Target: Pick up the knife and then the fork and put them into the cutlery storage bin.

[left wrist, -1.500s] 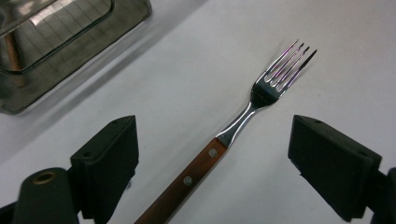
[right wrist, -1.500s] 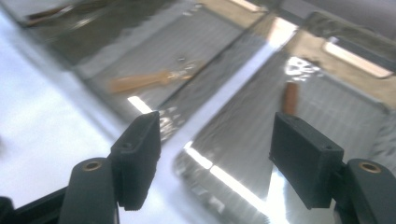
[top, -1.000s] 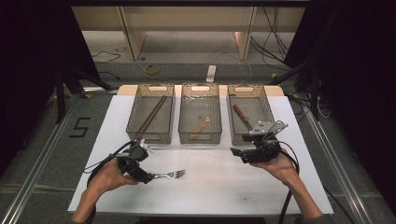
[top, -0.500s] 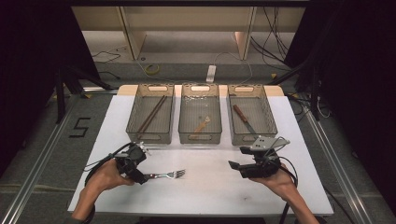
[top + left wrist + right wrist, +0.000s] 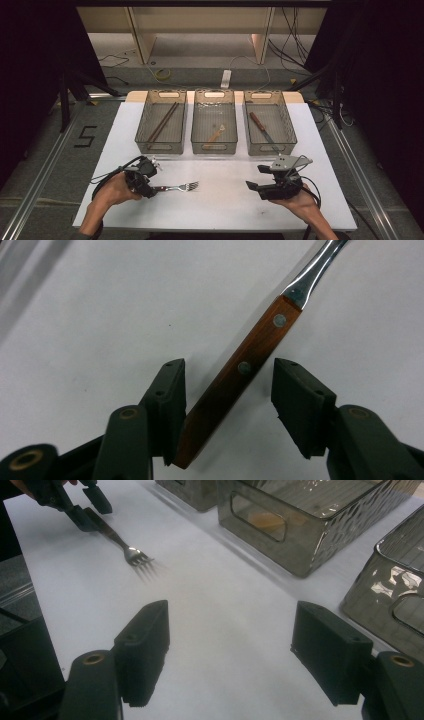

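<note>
Closing in around the fork's [image 5: 245, 370] wooden handle on the surface [image 5: 225, 200], the left gripper's [image 5: 227, 390] fingers are narrowing but not yet clamped, while the right gripper [image 5: 230, 650] is hanging apart, empty.

left gripper [image 5: 144, 176]: black, trailing cable | right gripper [image 5: 272, 186]: black, grey three-cornered plate | sleeves: apparently none

Three clear bins [image 5: 214, 129] side by side on white table [image 5: 225, 200].

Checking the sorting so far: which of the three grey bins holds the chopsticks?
The left bin, the one nearest the left gripper: two dark chopsticks lie diagonally in it. The middle bin holds a light wooden piece, the right bin a wood-handled knife.
</note>
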`<state>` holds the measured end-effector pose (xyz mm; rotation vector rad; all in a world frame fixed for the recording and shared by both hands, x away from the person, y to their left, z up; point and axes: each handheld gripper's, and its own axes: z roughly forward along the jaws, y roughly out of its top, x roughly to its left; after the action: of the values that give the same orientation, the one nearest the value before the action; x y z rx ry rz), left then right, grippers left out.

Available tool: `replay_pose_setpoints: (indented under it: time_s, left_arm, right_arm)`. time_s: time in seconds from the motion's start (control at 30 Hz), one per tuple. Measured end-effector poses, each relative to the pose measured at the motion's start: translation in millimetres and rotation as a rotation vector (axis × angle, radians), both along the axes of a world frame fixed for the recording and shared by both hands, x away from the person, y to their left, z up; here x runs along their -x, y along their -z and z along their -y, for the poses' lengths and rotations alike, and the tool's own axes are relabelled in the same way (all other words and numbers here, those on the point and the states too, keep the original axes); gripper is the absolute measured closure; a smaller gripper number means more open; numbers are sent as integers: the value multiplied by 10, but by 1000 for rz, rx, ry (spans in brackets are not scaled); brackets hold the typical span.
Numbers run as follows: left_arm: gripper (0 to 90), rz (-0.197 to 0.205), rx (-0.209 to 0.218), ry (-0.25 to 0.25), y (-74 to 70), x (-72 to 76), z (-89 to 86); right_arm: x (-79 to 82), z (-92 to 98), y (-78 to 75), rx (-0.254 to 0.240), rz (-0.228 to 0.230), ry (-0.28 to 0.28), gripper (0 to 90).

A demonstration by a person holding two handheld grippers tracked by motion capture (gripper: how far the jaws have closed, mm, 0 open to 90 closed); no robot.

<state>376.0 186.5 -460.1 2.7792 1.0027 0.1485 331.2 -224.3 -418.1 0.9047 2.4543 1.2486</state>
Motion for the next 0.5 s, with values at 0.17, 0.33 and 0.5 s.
replay_pose_setpoints:
  time_s: [0.17,0.33,0.5]
  left_arm:
    - [531,-4,-3,7,29,-5,0]
    - [592,-15,3,29,25,10,6]
    - [674,-23,21,36,27,32,16]
  right_arm:
    - [7,11,7,0,-3,3,319]
    - [14,7,6,-2,-6,-4,319]
    - [18,0,8,-1,-7,-9,320]
